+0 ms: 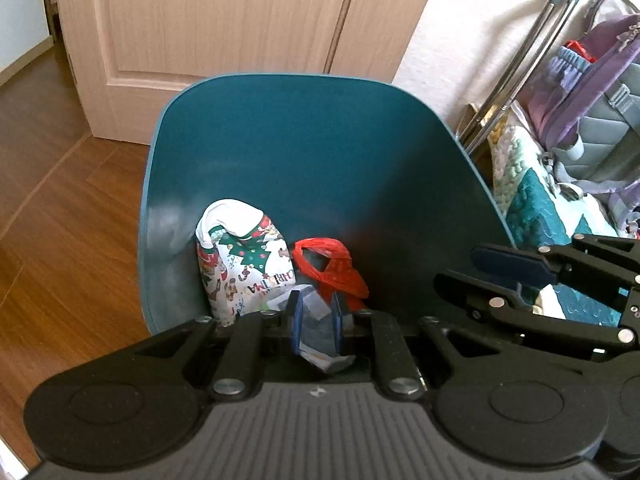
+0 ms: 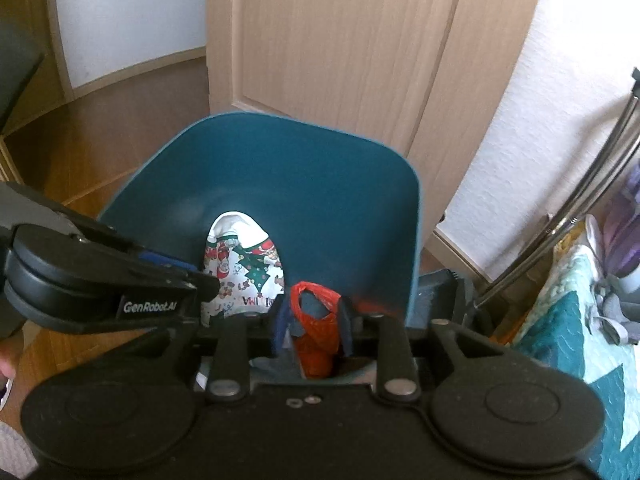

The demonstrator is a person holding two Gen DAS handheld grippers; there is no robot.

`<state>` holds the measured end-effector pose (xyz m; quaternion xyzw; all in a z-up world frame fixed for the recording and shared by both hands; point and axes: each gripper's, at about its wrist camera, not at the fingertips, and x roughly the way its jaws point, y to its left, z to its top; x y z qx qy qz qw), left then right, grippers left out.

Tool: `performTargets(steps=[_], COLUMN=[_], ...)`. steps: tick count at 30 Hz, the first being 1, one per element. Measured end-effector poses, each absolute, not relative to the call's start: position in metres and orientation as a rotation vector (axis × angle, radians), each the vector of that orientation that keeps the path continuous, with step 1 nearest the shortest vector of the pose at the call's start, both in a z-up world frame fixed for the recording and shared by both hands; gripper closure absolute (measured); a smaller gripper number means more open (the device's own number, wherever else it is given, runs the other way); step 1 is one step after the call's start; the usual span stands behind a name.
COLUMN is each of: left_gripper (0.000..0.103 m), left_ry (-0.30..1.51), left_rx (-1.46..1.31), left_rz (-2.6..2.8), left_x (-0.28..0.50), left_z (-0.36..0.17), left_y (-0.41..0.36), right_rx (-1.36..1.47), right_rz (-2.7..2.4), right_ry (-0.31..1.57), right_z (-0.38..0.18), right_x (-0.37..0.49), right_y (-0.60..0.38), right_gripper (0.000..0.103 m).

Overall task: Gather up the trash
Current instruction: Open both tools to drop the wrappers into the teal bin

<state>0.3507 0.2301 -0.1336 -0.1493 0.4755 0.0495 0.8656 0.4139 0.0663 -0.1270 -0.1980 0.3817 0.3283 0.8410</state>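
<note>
Room: warm brown wood-plank floor, a pale wood panelled door behind, and a white textured wall to the right of it.
Left claw: pointing steeply down into the bin, its blue pads narrowly set and pressed on a clear crumpled plastic wrapper; in the right wrist view it enters from the left edge, branded "GenRobot.AI".
Right claw: also angled down into the bin, just beside the left one; its fingers stand partly apart on either side of the red plastic bag, and whether the pads press on it I cannot tell. In the left wrist view it comes in from the right.
Person: only a fingertip and a bit of grey sleeve at the lower left edge of the right wrist view.
Bin: tall teal plastic trash bin with rounded corners, standing on the floor in front of the door.
Bin contents: a white paper bag printed with Christmas trees and figures leaning on the left inner wall; the red bag just to its right; the clear wrapper in front, inside the bin mouth.
Right of bin: a teal and cream quilted blanket, a lilac and grey backpack on it, and shiny metal tubes leaning on the wall.
</note>
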Motion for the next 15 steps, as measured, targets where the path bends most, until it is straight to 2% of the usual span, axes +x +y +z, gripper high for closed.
performTargets(steps=[6, 10, 15], left_gripper=[0.087, 0.078, 0.077], left_ry=[0.969, 0.938, 0.903], left_rx=[-0.315, -0.324, -0.325], left_rz=[0.103, 0.085, 0.059], left_x=[0.338, 0.327, 0.311], left_z=[-0.111, -0.089, -0.064], left_y=[0.220, 0.209, 0.193], right_rx=[-0.364, -0.331, -0.296], right_rz=[0.681, 0.674, 0.667], right_ry=[0.789, 0.767, 0.738], right_z=[-0.104, -0.087, -0.062], right_x=[0.407, 0.395, 0.375], right_y=[0.041, 0.026, 0.004], right_gripper=[0.070, 0.070, 0.069])
